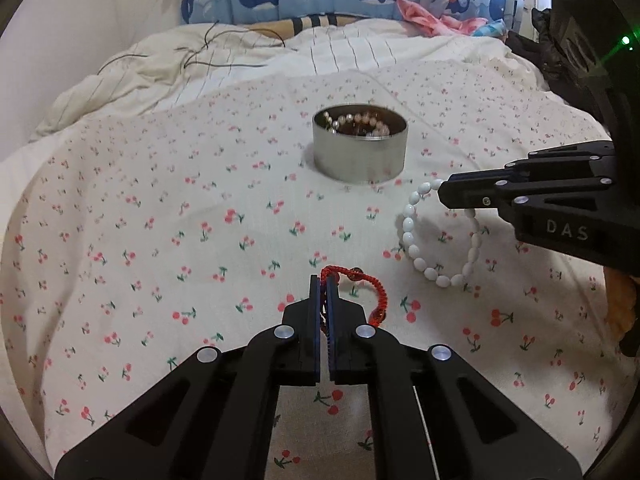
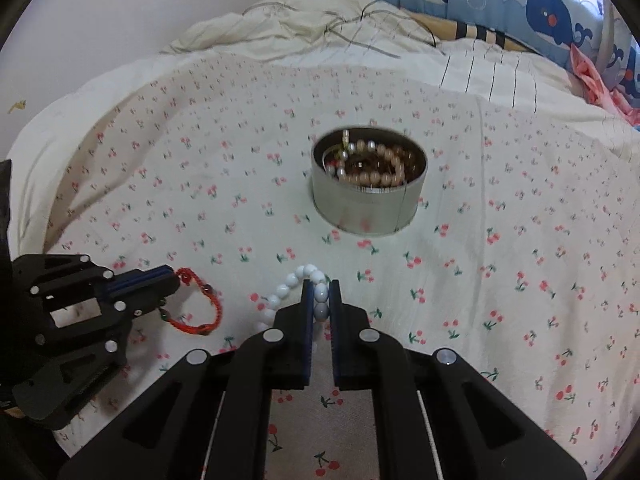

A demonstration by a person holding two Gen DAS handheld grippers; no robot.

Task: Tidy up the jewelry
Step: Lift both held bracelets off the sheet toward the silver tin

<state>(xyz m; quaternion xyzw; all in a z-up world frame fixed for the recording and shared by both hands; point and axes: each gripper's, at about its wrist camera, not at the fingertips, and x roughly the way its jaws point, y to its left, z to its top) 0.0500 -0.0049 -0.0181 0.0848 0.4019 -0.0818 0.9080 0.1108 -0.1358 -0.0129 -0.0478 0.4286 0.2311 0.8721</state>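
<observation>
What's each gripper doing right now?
Left gripper: closed on the red cord bracelet.
Right gripper: closed on the white bead bracelet.

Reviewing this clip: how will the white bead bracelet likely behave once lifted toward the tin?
The white bead bracelet probably dangles floppily: its loop already sags from the right gripper. The glossy oval beads look slippery, so it might slide. It seems light.
</observation>
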